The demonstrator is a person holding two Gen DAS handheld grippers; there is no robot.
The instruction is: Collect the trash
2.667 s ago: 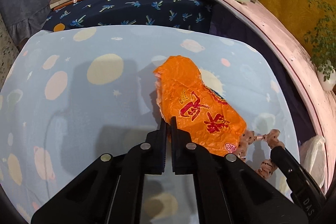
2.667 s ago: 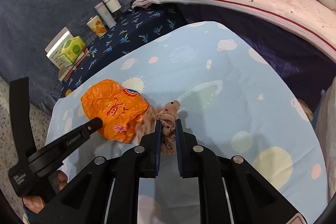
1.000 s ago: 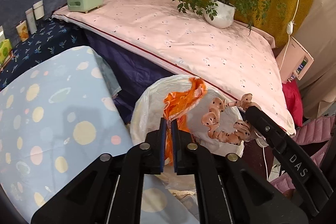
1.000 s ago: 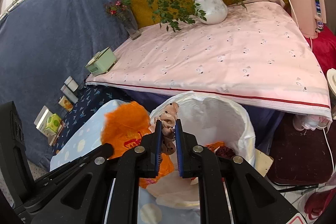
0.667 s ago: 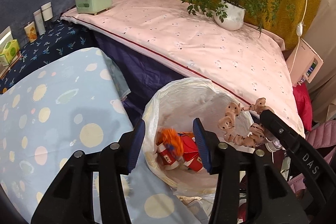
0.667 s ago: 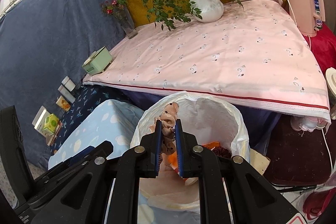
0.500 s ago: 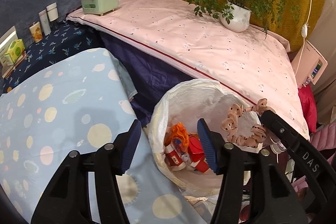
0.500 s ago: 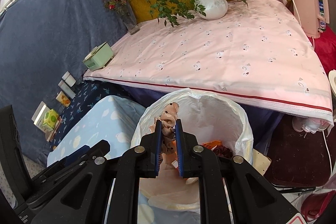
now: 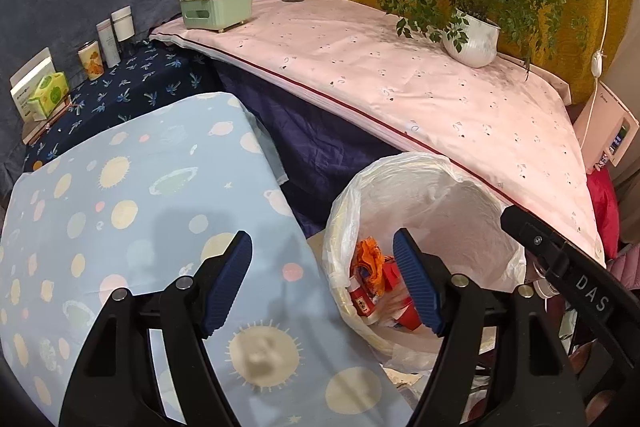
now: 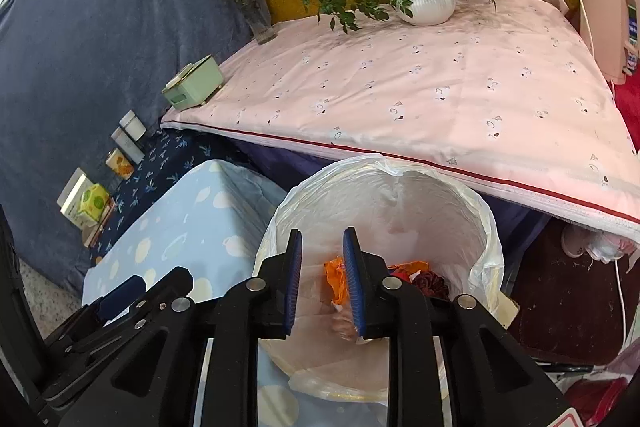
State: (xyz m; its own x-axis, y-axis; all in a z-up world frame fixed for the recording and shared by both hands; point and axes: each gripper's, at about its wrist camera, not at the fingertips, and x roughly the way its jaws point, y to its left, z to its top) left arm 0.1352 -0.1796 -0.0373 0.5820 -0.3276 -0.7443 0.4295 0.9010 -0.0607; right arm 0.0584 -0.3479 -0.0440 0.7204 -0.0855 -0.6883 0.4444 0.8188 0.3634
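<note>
Blue space-print cloth covers the desk [image 9: 120, 211] filling the lower left of the left wrist view, and a pink sheet drapes the bed [image 9: 400, 83] across the upper right. Between them, at lower centre, stands the trash bin [image 9: 436, 183] lined with a white plastic bag. Inside it lies the crumpled orange wrapper [image 9: 370, 257] on red packaging whose print is too small to read. The left gripper [image 9: 322, 281] hangs spread wide and empty, one fingertip over the desk, the other over the bin. The right gripper [image 10: 322, 281] is also parted and holds nothing, directly above the bin; its arm at the right edge of the left view carries the letters "DAS". A green-and-yellow tissue pack [image 9: 48, 93] sits at far left, its label unreadable.
</note>
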